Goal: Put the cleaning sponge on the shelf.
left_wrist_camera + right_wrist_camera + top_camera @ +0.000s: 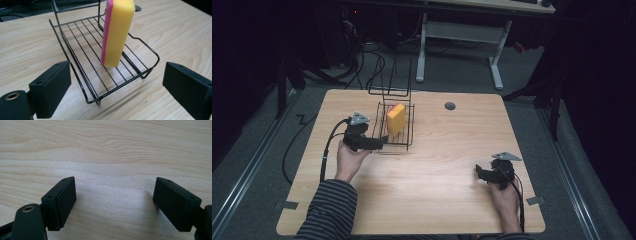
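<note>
A wooden surface [437, 170] with rounded corners is seen from above, with a small grey grommet [450, 106] set near its far edge. Toward the far left of it a black wire rack [398, 131] is placed, made of thin parallel rods with raised side rails (a taller wire frame rises at its back). Inside the rack a sponge [396, 119] is stood upright on one narrow end, yellow on its broad face with a pink layer along one side; in the left gripper view its lower end rests on the rods about midway along the rack.

The left gripper [379, 143] is held at the near end of the rack, its fingers [51, 87] spread wide on either side of the rack's front corner, with nothing gripped and the sponge well clear of them. The right gripper [480, 173] is held apart at the near right of the surface, its fingers [61, 202] likewise released over bare wood.
</note>
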Motion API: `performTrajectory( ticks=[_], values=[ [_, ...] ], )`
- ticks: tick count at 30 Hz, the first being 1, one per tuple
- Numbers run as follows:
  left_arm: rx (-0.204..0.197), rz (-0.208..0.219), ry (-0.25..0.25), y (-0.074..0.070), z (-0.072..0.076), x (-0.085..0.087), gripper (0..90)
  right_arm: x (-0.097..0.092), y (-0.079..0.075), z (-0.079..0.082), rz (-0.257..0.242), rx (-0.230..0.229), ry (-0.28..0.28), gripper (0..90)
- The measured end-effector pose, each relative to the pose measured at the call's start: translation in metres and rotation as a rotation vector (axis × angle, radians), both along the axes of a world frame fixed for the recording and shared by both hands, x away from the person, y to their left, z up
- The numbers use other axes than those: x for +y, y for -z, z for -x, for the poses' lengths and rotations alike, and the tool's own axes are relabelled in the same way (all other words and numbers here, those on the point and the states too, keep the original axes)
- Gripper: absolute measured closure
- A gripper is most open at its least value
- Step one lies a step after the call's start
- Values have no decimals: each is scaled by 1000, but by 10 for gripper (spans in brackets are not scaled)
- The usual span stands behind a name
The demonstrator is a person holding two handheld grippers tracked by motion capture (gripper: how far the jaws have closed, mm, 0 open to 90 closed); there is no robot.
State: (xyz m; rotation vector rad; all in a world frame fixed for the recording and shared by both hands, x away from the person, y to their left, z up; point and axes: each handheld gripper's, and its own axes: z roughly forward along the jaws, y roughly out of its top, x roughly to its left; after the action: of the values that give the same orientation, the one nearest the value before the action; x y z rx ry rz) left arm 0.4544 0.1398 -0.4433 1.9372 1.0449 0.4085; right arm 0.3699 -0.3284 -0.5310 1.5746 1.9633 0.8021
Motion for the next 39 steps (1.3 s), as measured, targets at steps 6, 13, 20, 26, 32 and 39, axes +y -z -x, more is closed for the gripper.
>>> performTrajectory(
  ticks=[6, 13, 20, 26, 32, 39],
  values=[
    [-18, 24, -8, -5, 9, 9, 96, 0, 0, 0, 0, 0, 0, 189],
    [-29, 44, -25, -9, 17, 19, 104, 0, 0, 0, 0, 0, 0, 189],
    [-48, 68, -48, -14, 26, 29, 118, 0, 0, 0, 0, 0, -1, 189],
    [-60, 79, -62, -15, 33, 36, 123, 0, 0, 0, 0, -1, -1, 189],
    [-71, 87, -78, -18, 40, 44, 126, 0, 0, 0, 1, -1, -1, 189],
    [-80, 100, -94, -18, 48, 52, 134, 0, 0, 0, 0, -1, -1, 189]
  ],
)
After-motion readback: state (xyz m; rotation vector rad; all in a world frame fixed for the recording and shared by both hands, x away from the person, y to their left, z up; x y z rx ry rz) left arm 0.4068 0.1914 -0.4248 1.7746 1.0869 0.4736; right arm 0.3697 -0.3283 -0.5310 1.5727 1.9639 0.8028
